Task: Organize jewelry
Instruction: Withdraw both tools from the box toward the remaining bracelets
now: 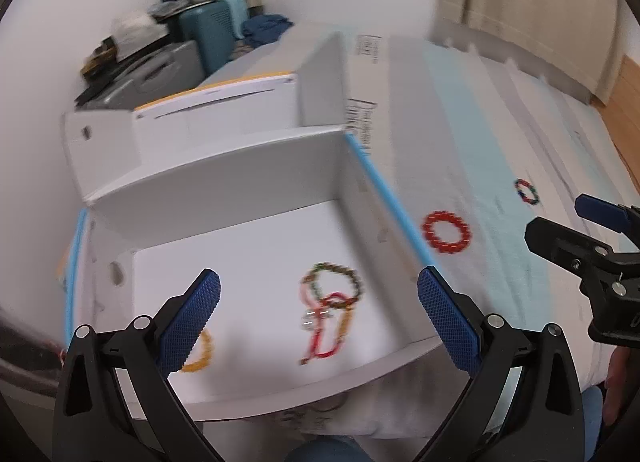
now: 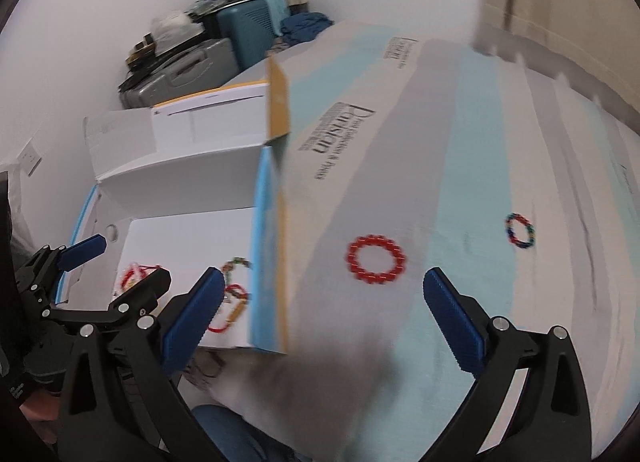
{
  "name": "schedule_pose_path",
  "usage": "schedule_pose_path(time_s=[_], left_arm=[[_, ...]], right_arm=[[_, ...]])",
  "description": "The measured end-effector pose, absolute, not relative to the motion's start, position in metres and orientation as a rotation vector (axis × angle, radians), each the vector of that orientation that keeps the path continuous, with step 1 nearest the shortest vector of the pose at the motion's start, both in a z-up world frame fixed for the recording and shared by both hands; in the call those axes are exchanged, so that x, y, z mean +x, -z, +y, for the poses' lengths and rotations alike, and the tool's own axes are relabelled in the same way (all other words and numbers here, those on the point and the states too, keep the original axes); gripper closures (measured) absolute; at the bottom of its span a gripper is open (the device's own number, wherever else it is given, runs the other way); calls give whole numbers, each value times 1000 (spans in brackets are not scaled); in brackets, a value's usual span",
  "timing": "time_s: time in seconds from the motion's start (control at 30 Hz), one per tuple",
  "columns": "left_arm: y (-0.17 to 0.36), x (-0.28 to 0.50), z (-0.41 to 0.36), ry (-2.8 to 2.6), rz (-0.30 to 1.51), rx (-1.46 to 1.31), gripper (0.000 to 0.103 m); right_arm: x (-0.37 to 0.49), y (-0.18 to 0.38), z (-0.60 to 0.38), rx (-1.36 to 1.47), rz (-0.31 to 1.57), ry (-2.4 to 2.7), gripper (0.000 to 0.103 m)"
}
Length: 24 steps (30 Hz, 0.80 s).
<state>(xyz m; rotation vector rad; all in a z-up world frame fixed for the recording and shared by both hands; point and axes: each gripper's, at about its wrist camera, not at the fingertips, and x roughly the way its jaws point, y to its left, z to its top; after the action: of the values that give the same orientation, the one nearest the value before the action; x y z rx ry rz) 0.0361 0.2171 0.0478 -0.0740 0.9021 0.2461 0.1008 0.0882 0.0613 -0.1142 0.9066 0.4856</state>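
An open white box with blue edges sits on the bed's left; it also shows in the right wrist view. Inside lie a green-brown bead bracelet, a red cord bracelet and an orange bead bracelet. A red bead bracelet and a multicolour bracelet lie on the striped cover right of the box. My left gripper is open and empty above the box. My right gripper is open and empty just short of the red bracelet.
A second white box with an orange edge stands behind the first. Suitcases and clutter stand by the far wall. A curtain hangs at the right. The striped bed cover spreads to the right.
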Motion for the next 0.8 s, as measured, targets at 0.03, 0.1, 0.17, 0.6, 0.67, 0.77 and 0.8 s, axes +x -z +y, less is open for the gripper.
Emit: schedule_pose_path(time_s=[0.03,0.1,0.17,0.6,0.67,0.77,0.8], left_arm=[[-47,40,211,-239,903,-69,6],[-46,48,196,-214,902,-56,6],[-45,57,181,-190,901,-48,6],[-13,120,99,-56,931,-19,6],[-2,133,88,-27,949,-34,6],[15,151,75,-5,957,-24,6],[22,156,72,0,961,-21,6]], right_arm=[[103,-61,81,-109,908,-476,7],[108,-60,66,-100,907,-454,7],[115,-58,50,-94,910,-434,7],[186,-22,-32,-52,966,-294,7],[201,-13,-42,-49,978,-277,7],[226,4,-56,-44,1000,-251,7],[232,8,-60,-41,1003,-248,7]])
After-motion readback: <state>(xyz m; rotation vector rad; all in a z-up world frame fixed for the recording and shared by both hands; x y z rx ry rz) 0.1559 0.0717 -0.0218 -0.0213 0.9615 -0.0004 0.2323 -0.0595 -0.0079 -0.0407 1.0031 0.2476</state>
